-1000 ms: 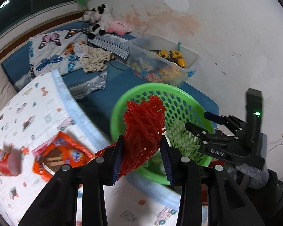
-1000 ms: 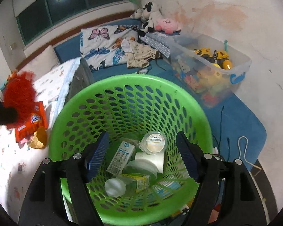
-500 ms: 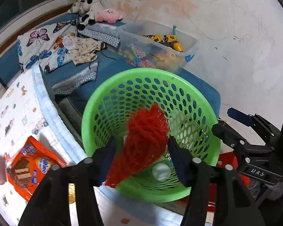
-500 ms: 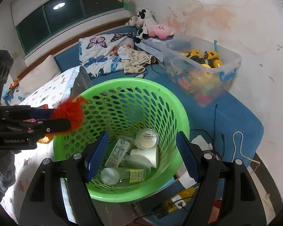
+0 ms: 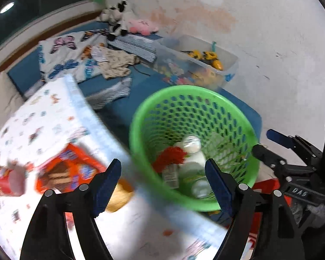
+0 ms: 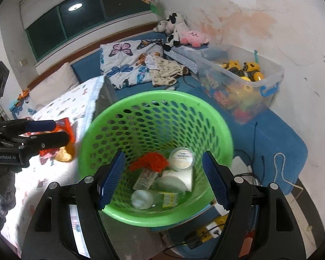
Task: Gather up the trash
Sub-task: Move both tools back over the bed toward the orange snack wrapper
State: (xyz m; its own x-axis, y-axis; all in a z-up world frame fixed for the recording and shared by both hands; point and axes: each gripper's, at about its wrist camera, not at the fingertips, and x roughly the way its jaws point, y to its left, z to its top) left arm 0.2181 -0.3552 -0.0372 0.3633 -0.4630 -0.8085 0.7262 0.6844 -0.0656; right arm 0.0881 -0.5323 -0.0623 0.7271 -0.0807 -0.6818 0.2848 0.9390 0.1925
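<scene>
Left wrist view: your left claw (image 5: 162, 184) has just been opening; its jaws now stand apart with nothing between them. The red net (image 5: 170, 157) you carried has dropped into the green basket (image 5: 140, 117), beside 1 white cup.

Right wrist view: your right claw (image 6: 163, 178) hangs over the basket, jaws apart, empty. Orange snack wrapper (image 6: 66, 125) remains left of the basket, on the bed: likely next.

Black tongs (image 5: 162, 186), blue ribbed pads (image 5: 106, 186), silver screws, grey glove (image 6: 2, 186).
</scene>
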